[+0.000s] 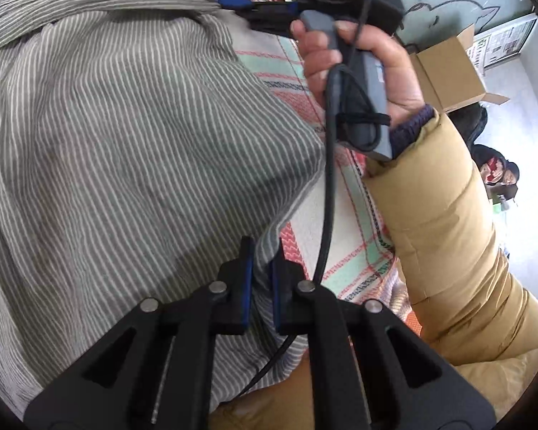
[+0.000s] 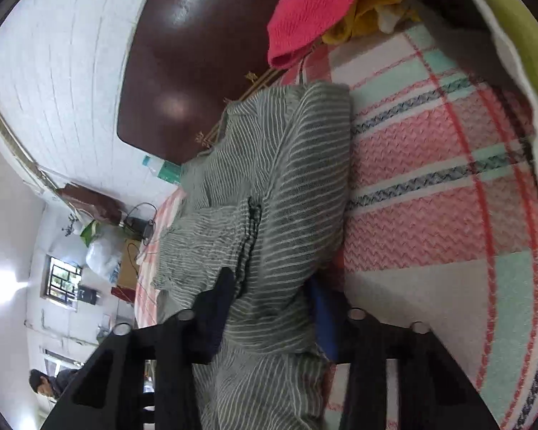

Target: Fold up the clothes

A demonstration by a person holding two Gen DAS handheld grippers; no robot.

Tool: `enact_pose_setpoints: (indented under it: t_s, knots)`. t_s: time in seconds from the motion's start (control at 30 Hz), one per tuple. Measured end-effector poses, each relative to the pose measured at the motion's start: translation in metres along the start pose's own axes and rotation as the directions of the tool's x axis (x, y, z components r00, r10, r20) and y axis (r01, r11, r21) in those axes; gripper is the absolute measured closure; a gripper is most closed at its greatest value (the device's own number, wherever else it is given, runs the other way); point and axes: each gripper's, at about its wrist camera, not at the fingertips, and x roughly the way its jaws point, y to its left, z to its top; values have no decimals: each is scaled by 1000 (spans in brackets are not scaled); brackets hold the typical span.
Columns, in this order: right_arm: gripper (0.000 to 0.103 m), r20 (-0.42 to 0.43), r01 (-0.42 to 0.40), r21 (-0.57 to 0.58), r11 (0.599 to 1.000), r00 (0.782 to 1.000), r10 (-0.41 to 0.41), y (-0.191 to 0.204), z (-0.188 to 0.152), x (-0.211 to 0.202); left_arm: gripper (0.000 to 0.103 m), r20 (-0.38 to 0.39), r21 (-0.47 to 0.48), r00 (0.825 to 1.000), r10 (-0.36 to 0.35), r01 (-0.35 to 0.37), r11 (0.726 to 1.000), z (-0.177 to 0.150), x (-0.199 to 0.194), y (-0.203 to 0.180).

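Note:
A grey shirt with thin white stripes [image 1: 125, 125] lies bunched on a plaid bedcover [image 1: 348, 222]. My left gripper [image 1: 263, 247] is shut on an edge of this shirt, with the fabric pinched between its blue pads. In the right wrist view the same shirt [image 2: 297, 179] runs back as a thick fold between the fingers of my right gripper [image 2: 269, 286], which is shut on it. A hand [image 1: 322, 57] in a tan padded sleeve [image 1: 448, 233] holds the right gripper's handle at the top of the left wrist view; its tips there are blurred.
The pink, mint and white plaid bedcover [image 2: 430, 215] spreads to the right. A pink cloth [image 2: 308, 10] and a yellow cloth [image 2: 369, 10] lie by the dark brown headboard [image 2: 197, 53]. A cardboard box [image 1: 452, 68] stands on the floor. A person [image 2: 43, 383] sits far off.

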Motion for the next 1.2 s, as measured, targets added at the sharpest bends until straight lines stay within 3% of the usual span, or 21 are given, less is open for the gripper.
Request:
enact_pose_setpoints:
  t_s: [0.03,0.13,0.27,0.37,0.43,0.5,0.67,0.77,0.8,0.83,1.03,1.2]
  knots:
    - [86,-7,29,-4,1000,1000,-29,2,0,3,93,1,-1,1000,-13,13,1000,-1,-2,2]
    - [90,52,42,-12,999,998,-41,18,0,-11,93,11,-19,997,-72,72,997,-2,-11,10]
    - [91,127,101,-129,986,988,-85,71,2,-30,93,35,-23,988,-152,153,988,-7,-29,19]
    - [91,140,201,-225,953,975,-173,116,1,-20,93,61,-21,978,-200,202,979,-12,-46,26]
    - [91,156,293,-292,911,954,-257,145,-1,-4,93,86,-28,971,-223,227,974,-18,-60,36]
    - [91,128,310,-337,889,951,-283,167,-2,19,93,110,-41,964,-241,247,968,-23,-71,46]
    - [91,45,382,-423,822,915,-402,192,-9,90,93,160,-81,949,-272,287,954,-35,-92,74]
    - [72,-43,381,-419,824,898,-437,182,-16,123,93,161,-106,946,-280,299,948,-42,-94,87]
    - [57,-63,375,-415,829,897,-438,181,-18,130,93,157,-111,946,-282,301,947,-44,-94,90]
    - [53,-65,359,-407,840,905,-419,183,-20,130,93,154,-115,947,-281,299,947,-46,-94,93]
    - [48,-40,164,-371,914,981,-192,200,-22,60,93,118,-115,946,-303,316,942,-54,-86,99]
    - [40,10,88,-373,923,996,-91,195,-49,-15,93,99,-99,944,-314,323,941,-59,-81,94]
